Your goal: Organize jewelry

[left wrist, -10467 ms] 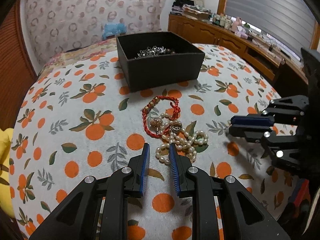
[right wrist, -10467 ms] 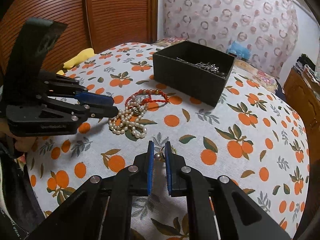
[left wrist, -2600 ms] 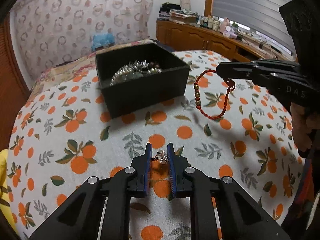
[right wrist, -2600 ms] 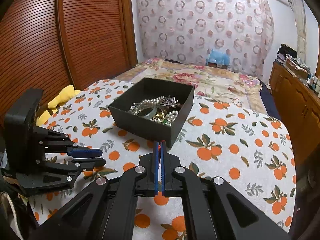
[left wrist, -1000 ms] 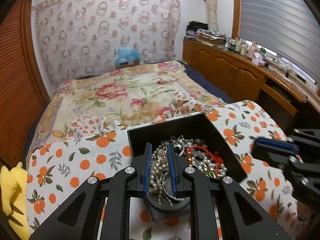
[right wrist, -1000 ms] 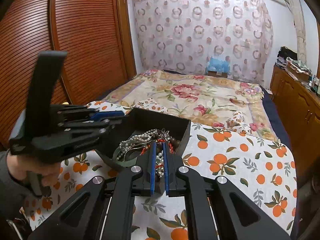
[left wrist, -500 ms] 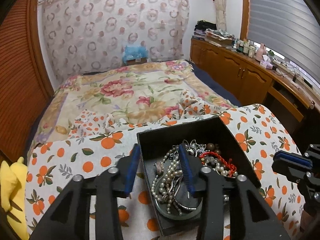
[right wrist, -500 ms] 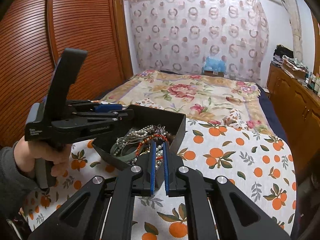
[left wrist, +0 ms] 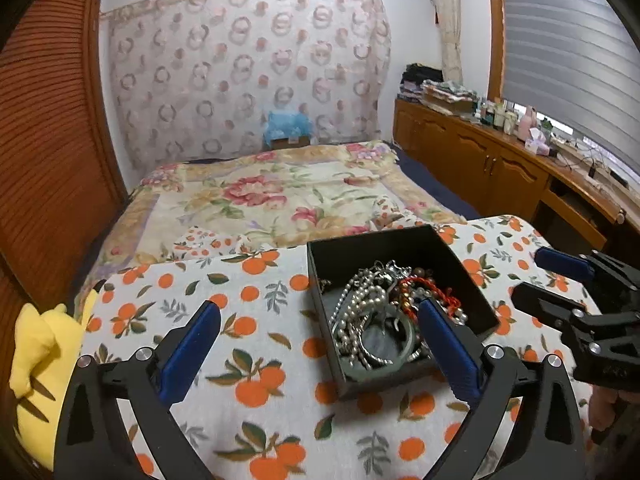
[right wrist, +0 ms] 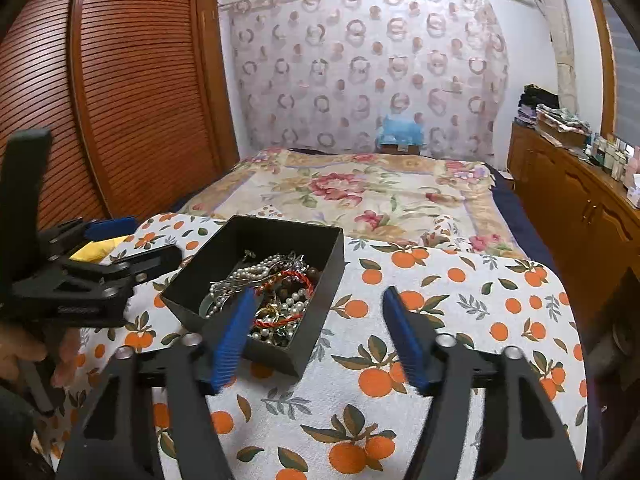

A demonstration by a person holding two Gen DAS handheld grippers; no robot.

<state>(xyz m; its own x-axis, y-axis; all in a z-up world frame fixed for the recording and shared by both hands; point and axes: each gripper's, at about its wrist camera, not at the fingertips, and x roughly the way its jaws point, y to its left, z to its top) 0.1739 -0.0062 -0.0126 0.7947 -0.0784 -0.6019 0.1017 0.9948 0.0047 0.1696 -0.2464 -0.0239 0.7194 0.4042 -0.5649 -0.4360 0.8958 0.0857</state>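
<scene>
Over the box [left wrist: 400, 240], both hand-held grippers, left [left wrist: 316, 344] and right [right wrist: 316, 336], have just sprung open, empty; lift clear without snagging the jewelry [left wrist: 384, 312].

Black square box [left wrist: 400, 280] stood open-topped on orange-print cloth [left wrist: 248, 344]; walls upright; heap of jewelry [left wrist: 384, 312] lay tangled inside; pearl strands [right wrist: 260, 268] draped across heap; red braided cord bracelet [right wrist: 298, 278] lay among beads; dark green bangle [left wrist: 380, 350] rested against near wall.
</scene>
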